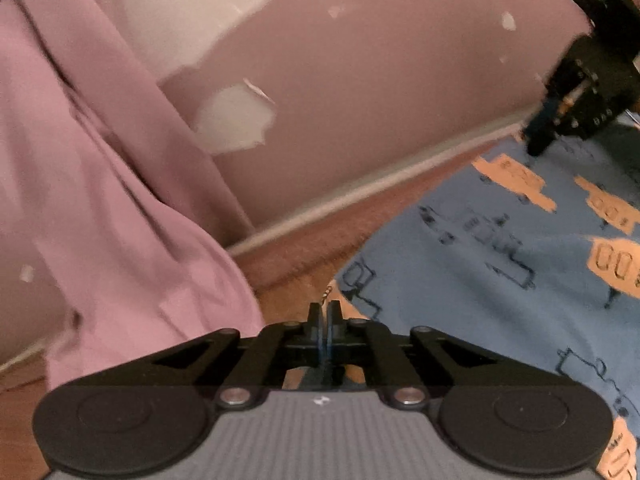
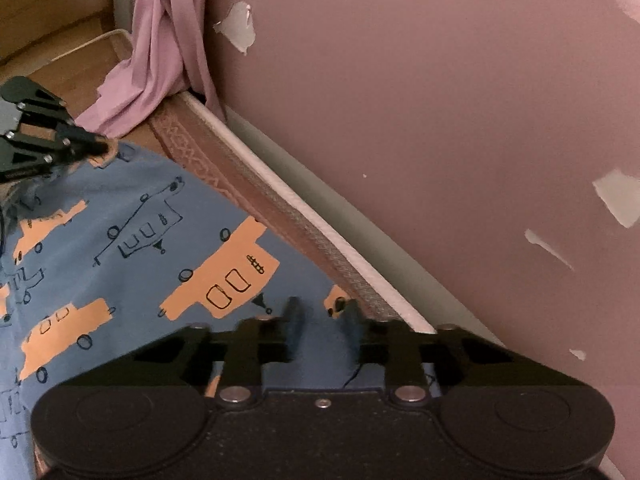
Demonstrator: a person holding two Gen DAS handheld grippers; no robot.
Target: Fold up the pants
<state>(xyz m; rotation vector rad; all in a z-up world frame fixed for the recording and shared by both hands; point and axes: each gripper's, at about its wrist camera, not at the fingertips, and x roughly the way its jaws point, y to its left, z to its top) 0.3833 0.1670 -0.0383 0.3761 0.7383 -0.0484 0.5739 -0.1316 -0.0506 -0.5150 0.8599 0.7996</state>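
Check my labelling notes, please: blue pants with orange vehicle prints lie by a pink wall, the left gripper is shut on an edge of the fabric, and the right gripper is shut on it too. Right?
Not quite. The right gripper is open: the right wrist view shows its fingers spread apart above the pants. The rest holds: the left gripper is shut on an edge of the pants, beside the pink wall.

pants [image 2: 132,248] are soft matt printed cloth. Both tongs, left tongs [image 1: 324,312] and right tongs [image 2: 322,316], look like matt black plastic with shiny metal screws. Wall [image 2: 420,120] paint's peeling, pink curtain [image 1: 100,180] is smooth fabric.
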